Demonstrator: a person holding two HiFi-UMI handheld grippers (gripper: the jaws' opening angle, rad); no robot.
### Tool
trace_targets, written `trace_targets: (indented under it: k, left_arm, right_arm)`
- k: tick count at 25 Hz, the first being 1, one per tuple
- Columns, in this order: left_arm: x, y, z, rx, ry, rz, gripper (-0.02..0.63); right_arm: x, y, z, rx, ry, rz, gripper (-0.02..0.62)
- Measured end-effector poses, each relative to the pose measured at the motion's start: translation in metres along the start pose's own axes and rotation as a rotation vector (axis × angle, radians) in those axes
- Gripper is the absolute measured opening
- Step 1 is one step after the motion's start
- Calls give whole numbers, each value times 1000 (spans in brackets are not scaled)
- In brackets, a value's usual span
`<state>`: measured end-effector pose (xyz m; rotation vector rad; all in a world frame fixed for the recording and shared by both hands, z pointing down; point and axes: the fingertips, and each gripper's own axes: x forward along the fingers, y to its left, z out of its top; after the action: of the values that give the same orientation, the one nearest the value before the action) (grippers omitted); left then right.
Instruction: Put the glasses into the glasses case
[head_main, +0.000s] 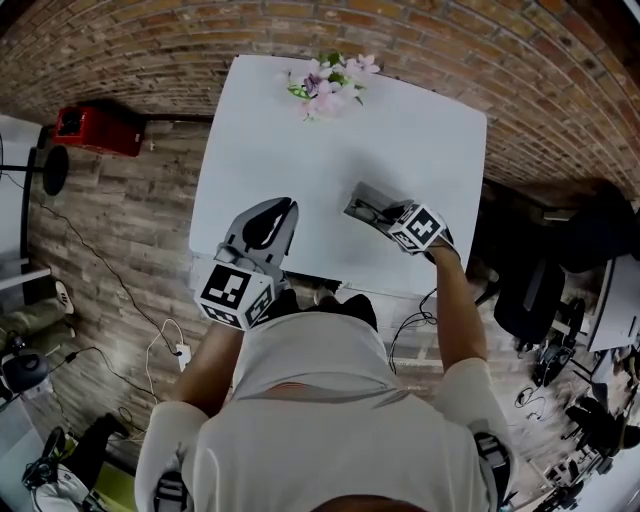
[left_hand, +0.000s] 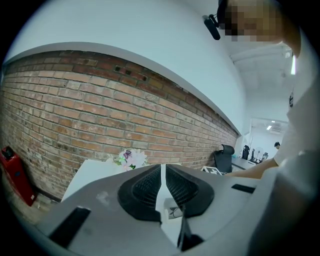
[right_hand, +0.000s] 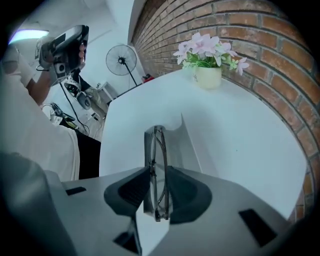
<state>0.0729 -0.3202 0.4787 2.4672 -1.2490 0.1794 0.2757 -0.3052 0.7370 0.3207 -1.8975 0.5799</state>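
White table (head_main: 420, 130) below a brick wall (left_hand: 75, 110) is bearing a pot of flowers (head_main: 330, 85) far beyond the jaws, while the right gripper (right_hand: 157, 175) is clamping the folded glasses (right_hand: 156, 145) edge-on between its pads and the left gripper (left_hand: 162, 172) is keeping its jaws together on nothing. Carrying seems to be the step in hand; a pale upright panel (right_hand: 192, 145) just beyond the right jaws may be the case, though I cannot tell, so the next move is calling for finding its opening before releasing. No brand or wording is showing, only square markers on the cube (head_main: 418, 228).
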Motion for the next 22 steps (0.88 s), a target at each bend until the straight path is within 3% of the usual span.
trace_targets:
  k: [9, 13, 17, 22]
  left_arm:
    - [4, 9, 3, 5, 0, 1, 38]
    - [3, 13, 6, 9, -3, 2, 38]
    - [3, 12, 12, 16, -19, -16, 38]
    - [7, 8, 33, 84, -57, -64, 38]
  right_arm:
    - [10, 5, -2, -31, 29, 10, 179]
    - [-6, 3, 11, 4, -46, -21, 244]
    - [-64, 0, 42, 27, -252, -150, 225]
    - [-186, -6, 73, 192, -702, -439, 125]
